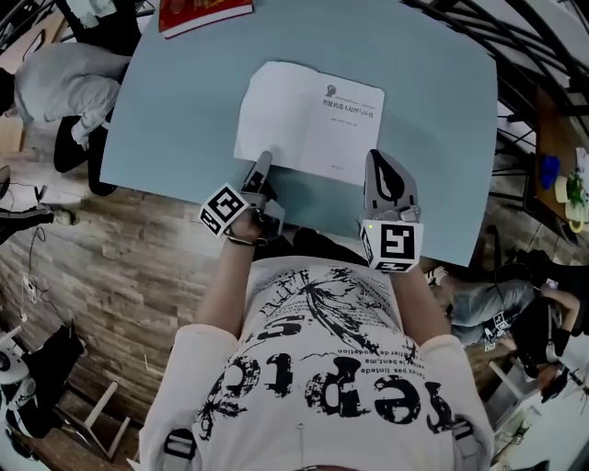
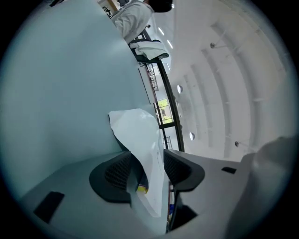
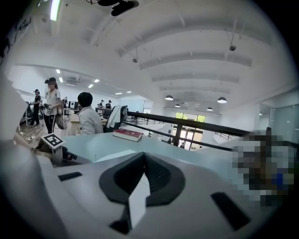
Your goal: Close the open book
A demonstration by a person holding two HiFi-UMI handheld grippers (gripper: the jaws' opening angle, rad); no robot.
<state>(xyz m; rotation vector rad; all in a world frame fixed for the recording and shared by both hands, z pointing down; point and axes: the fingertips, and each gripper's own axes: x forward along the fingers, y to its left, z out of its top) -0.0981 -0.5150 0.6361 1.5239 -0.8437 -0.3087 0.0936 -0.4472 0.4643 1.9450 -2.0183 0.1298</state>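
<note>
A white book (image 1: 308, 120) lies flat on the light blue table (image 1: 175, 110), printed face up, showing as a single rectangle. My left gripper (image 1: 262, 164) is at its near left corner. In the left gripper view the gripper is rolled onto its side, so the table stands at the left. A curled white sheet (image 2: 140, 135) of the book runs between the jaws of this gripper (image 2: 147, 170), which stand apart and do not press on it. My right gripper (image 1: 375, 158) points at the book's near right corner. Its jaws (image 3: 145, 161) meet, with a thin pale sliver in the seam.
A red book (image 1: 202, 14) lies at the table's far edge and also shows as the red book (image 3: 127, 134) in the right gripper view. A person (image 1: 64, 83) sits by the table's left side. A dark railing (image 1: 515, 55) runs along the right. The table's near edge is just before my body.
</note>
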